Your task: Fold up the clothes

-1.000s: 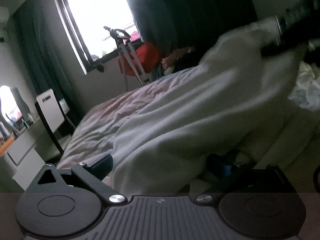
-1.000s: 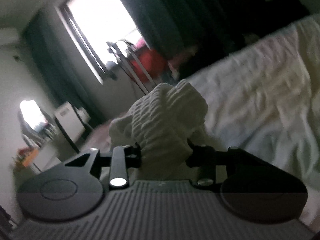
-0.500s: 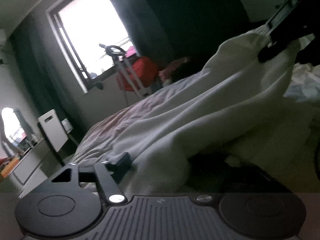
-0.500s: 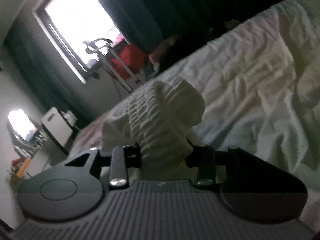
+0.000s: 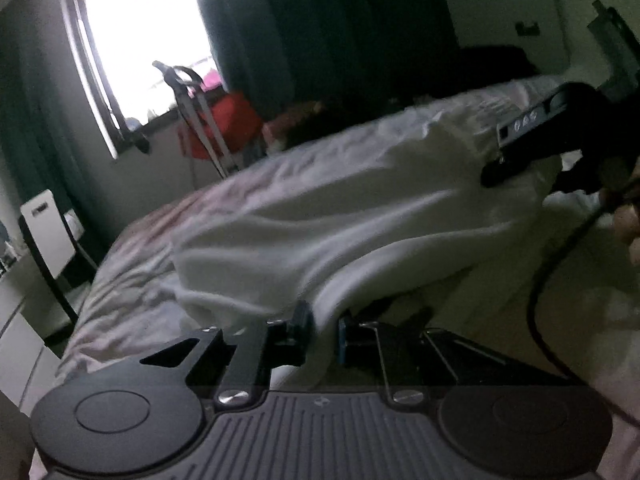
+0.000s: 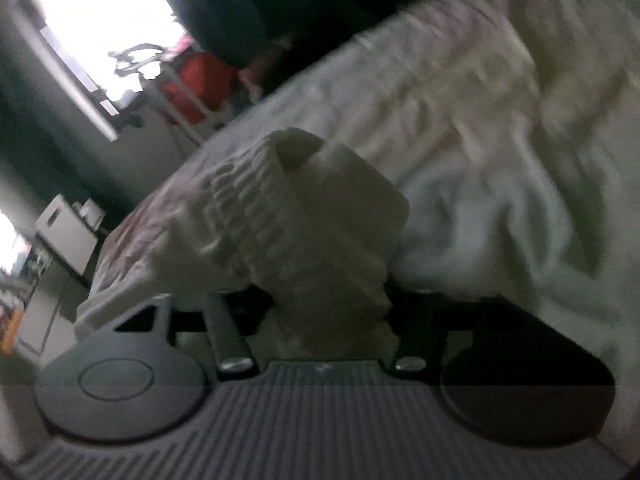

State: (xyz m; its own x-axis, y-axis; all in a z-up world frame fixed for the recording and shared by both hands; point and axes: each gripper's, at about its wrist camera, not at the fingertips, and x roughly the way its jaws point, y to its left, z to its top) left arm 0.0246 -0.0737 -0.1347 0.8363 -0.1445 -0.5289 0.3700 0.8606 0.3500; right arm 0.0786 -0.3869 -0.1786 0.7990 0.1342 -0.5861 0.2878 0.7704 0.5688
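On the bed (image 5: 132, 280), left wrist view: white garment (image 5: 360, 232), draped from 6 o'clock up toward 2 o'clock across the pale, rumpled bedding. Left gripper (image 5: 322, 332) at 6 o'clock; jaws have just been closing and now pinch a fold of the garment's near edge between them. Right gripper (image 5: 532, 148) at 2 o'clock, dark body over the garment's far end, its jaws hidden from this side; a black cable (image 5: 552, 276) hangs from it toward 4 o'clock. Window (image 5: 144, 40), bright, at 10 o'clock, flanked by a dark curtain (image 5: 320, 32) at 12 o'clock. Red item (image 5: 232, 120) on a metal stand below the sill. White chair (image 5: 44, 220) at 9 o'clock.

Right wrist view, blurred: right gripper (image 6: 326, 320) at 6 o'clock; jaws have just been opening and stand spread, with a bunched ribbed end of the white garment (image 6: 304, 216) rising between them; whether the pads press it cannot be told. Bed (image 6: 500, 128) fills 1 to 4 o'clock. Window (image 6: 104, 20) at 11 o'clock, red item (image 6: 200, 76) beside it.
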